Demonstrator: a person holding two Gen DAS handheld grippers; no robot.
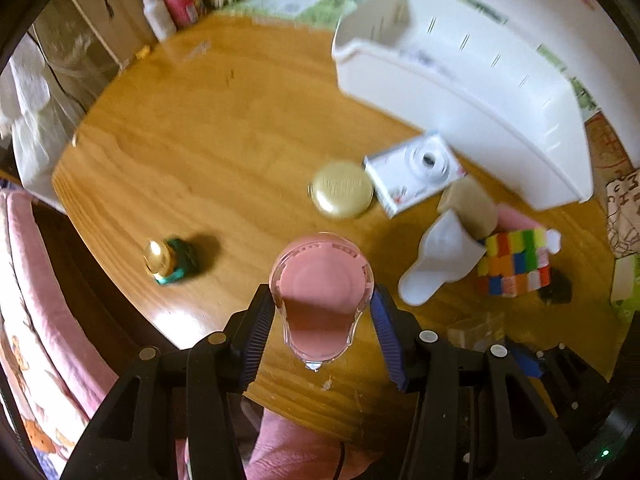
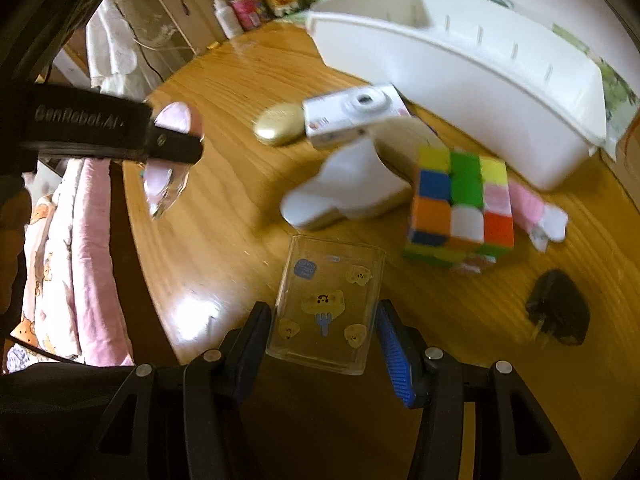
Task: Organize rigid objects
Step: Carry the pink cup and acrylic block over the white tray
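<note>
Left gripper (image 1: 322, 316) pinches pink jar (image 1: 322, 276), lifted over table (image 1: 208, 132), likely heading for white bin (image 1: 460, 92). Right gripper (image 2: 326, 344) squeezes clear box (image 2: 328, 308) above table. Cube (image 2: 460, 200), camera (image 2: 352, 116) wait near bin.

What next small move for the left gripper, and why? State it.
Probably carry the pink jar toward the white organizer bin. The left gripper holds it clear of the wooden table, and the bin's visible compartment looks free. Keep it above the gold compact and white camera on the way.
</note>
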